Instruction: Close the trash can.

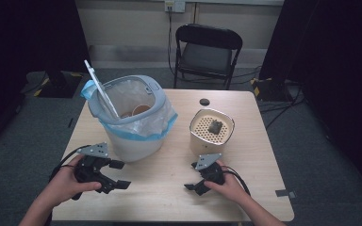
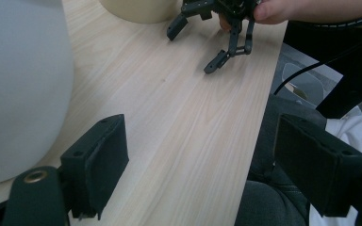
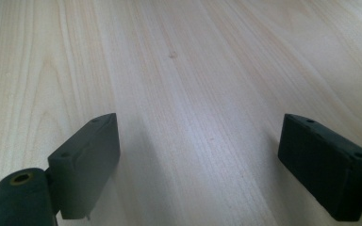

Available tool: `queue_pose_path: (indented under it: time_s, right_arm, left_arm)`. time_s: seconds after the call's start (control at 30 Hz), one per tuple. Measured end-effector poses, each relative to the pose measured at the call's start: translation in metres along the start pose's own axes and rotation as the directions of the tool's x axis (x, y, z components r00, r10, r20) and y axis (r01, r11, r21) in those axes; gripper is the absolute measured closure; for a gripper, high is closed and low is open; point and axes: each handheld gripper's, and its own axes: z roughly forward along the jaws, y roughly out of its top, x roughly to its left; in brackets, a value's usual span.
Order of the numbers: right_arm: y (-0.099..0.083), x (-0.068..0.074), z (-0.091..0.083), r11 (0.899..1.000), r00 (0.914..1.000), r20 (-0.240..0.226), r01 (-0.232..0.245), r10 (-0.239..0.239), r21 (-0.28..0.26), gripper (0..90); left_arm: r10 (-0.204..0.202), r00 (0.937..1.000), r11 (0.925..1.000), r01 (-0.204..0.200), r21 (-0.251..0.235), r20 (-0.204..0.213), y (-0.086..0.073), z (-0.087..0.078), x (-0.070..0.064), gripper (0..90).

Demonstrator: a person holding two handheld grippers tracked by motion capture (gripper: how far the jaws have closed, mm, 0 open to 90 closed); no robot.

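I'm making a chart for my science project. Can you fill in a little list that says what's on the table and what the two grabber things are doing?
table: light wood
bin: white, with a clear bag edged in blue, lid tipped up, at the left
inside bin: brown cup-like things
small tub: cream, holed top with a dark lump on it, at the right
left gripper: open, holding nothing, beside the bin
right gripper: open, holding nothing, in front of the small tub
behind table: black folding chair
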Motion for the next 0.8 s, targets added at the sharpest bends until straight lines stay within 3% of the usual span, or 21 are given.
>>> queue_pose_path:
  time_s: [0.23,0.8]
  right_arm:
    - [0.0,0.0,0.0,1.0,1.0,0.001,0.0,0.0,0.0,12.7]
    - [0.0,0.0,0.0,1.0,1.0,0.002,-0.001,0.001,-0.001,12.7]
  left_arm:
    - [0.015,0.9998,0.9999,-0.015,-0.001,-0.008,0.01,-0.017,-0.002,18.4]
    - [-0.004,0.9982,0.9997,0.003,-0.024,-0.06,0.037,-0.065,-0.004,18.6]
